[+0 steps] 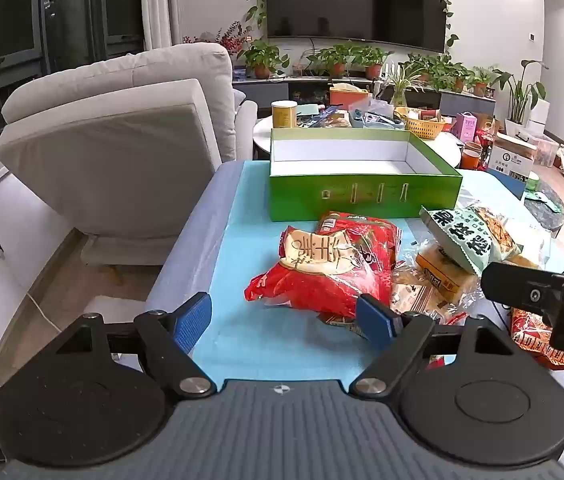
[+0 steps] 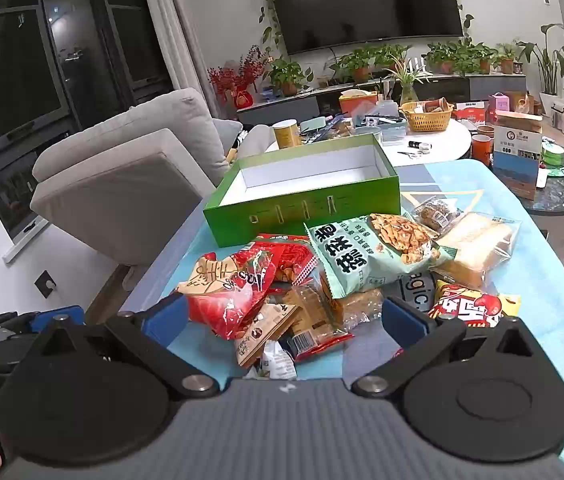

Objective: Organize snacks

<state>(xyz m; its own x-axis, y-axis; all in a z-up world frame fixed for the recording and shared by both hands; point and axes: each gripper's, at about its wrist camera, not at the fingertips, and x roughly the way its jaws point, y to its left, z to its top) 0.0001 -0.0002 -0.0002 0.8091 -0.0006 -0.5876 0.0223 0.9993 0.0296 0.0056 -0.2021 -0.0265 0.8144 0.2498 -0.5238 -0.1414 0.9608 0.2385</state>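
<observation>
Both the left gripper (image 1: pixel 284 318) and right gripper (image 2: pixel 282 318) hover with fingers spread, grasping nothing. The snack packets (image 2: pixel 322 280) lie heaped on the table (image 1: pixel 241 340), near the green box (image 1: pixel 362 196). The mint bag (image 2: pixel 362 256) bears Chinese characters; beneath, "agic" is legible.

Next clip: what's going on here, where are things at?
A person holds two grippers over a pile of snack packets on a blue-covered table. Both the left gripper and the right gripper are open and hold nothing. The left one is nearest the big red bag; the right one faces the pile's middle, with the mint-green chip bag just beyond. The green box behind the pile looks empty, so sorting has apparently not begun.
</observation>
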